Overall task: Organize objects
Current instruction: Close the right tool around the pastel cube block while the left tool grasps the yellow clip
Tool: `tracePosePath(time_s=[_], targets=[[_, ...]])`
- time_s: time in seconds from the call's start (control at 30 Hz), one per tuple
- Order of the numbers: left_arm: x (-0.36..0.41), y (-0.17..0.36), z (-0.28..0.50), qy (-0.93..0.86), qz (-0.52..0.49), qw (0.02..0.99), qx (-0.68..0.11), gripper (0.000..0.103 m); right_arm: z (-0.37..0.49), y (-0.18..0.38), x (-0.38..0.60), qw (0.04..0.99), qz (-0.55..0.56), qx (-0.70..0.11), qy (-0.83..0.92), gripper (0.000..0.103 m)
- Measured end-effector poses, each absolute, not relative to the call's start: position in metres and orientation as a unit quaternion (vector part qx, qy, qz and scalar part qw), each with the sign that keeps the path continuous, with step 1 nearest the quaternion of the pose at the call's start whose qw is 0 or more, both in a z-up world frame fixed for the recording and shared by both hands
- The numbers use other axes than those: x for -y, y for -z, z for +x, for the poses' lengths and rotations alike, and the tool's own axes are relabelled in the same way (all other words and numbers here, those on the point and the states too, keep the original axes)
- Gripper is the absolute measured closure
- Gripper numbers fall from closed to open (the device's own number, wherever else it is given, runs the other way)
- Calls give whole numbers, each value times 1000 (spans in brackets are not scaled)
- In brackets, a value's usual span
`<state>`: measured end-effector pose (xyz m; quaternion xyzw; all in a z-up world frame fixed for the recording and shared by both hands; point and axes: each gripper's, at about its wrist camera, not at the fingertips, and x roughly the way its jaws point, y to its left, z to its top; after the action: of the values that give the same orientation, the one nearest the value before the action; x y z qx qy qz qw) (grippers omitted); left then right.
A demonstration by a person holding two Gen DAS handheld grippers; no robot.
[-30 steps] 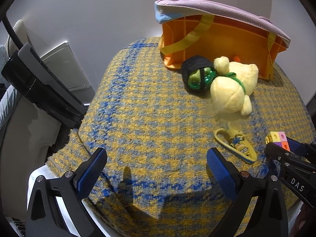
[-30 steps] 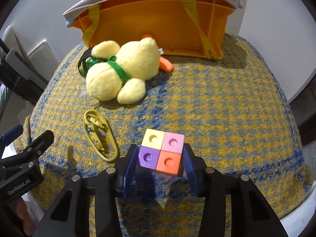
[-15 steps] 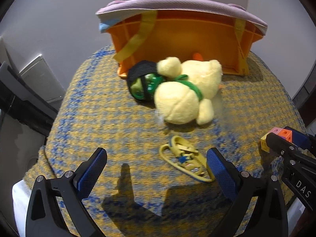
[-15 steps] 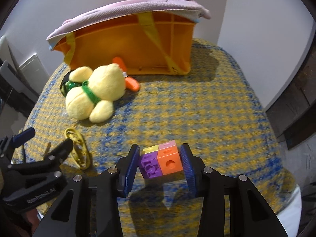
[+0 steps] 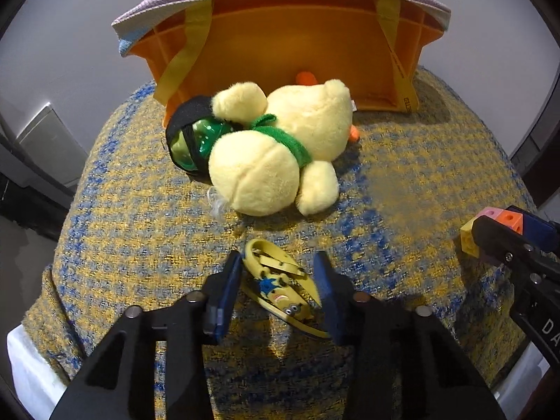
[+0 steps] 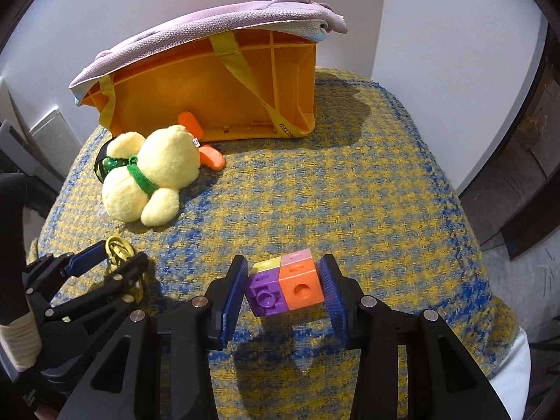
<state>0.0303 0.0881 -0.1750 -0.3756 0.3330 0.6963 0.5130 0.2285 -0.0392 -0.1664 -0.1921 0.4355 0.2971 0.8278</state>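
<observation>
Two tongs are busy at once. My right tongs (image 6: 285, 288) pinch a block of plastic cubes (image 6: 285, 285), purple and orange faces toward me, yellow and pink behind, lifted just clear of the cloth. It looks light and rigid with smooth sides, so I judge the flat opposite faces the right place to squeeze; the studs and holes would let it twist if I caught an edge.

My left tongs (image 5: 278, 292) are drawn in around a yellow keychain (image 5: 280, 285) with a small cartoon figure on it, lying flat on the cloth. The left pad touches its rim, the right pad stands at its outer loop; whether it is truly clamped I cannot tell for sure, though the jaws are as narrow as they go. I expect it to be thin, bendy rubber with loose loops, likely to flop or slip, so the thicker middle by the figure seems the better hold.

Further back lies a soft yellow plush toy (image 5: 280, 150) with a green band, touching a black-strapped green thing (image 5: 190, 140), and an orange piece (image 6: 210, 155) pokes out behind it. Beyond them an orange crate (image 6: 224, 91) lies on its side, open toward me, a lilac cloth (image 6: 210, 31) draped over it.

Everything rests on a counter under a coarse yellow-and-blue woven cover (image 6: 350, 192), rough enough to snag. Plain pale walls stand behind.
</observation>
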Motion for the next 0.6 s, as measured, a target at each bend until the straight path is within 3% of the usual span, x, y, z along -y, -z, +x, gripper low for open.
tracePosePath(time_s=[0.6], targets=[[-77, 141, 11, -717, -366, 510, -302, 71, 218, 148, 33, 830, -191, -418, -315, 60]])
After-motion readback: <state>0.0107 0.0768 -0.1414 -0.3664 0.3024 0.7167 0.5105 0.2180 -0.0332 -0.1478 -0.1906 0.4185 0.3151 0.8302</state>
